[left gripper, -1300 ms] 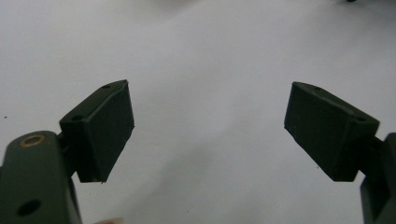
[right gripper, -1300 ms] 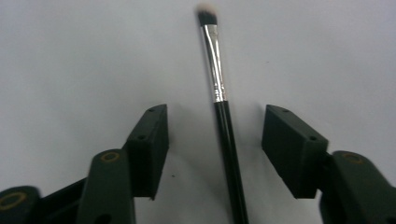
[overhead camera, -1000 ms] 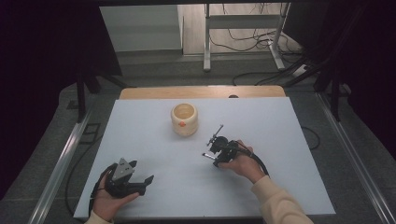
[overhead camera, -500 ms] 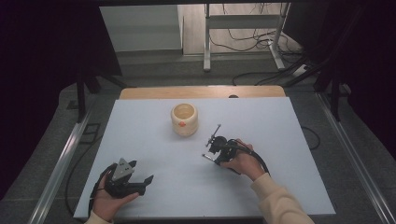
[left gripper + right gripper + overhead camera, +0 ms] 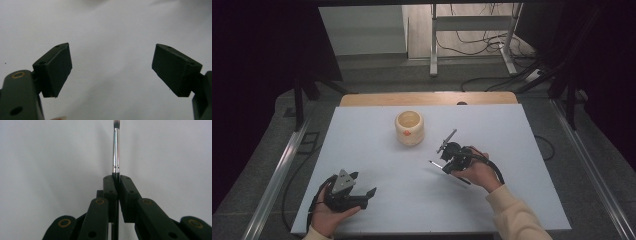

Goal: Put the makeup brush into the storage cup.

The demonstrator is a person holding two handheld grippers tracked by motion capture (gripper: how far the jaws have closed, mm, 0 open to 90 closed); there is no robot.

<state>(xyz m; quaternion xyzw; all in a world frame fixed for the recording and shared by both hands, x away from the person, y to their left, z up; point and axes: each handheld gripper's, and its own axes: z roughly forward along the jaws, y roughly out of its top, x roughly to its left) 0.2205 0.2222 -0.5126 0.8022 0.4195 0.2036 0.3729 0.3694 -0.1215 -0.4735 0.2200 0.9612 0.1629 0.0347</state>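
Note:
My right gripper is over the middle-right of the white table, held by a hand in a cream sleeve. It is shut on a thin paintbrush with a silver ferrule and a dark tip. The brush sticks straight out from between the jaws in the right gripper view. From above the paintbrush lies low over the table, tip pointing left. My left gripper rests at the near left corner, open, with nothing between its fingers. In the left gripper view the left gripper faces bare white table.
A cream cup with an orange mark stands upright at the back middle of the white table, apart from both grippers. A wooden strip runs along the far edge. Metal rails flank the table, and cables lie on the floor behind.

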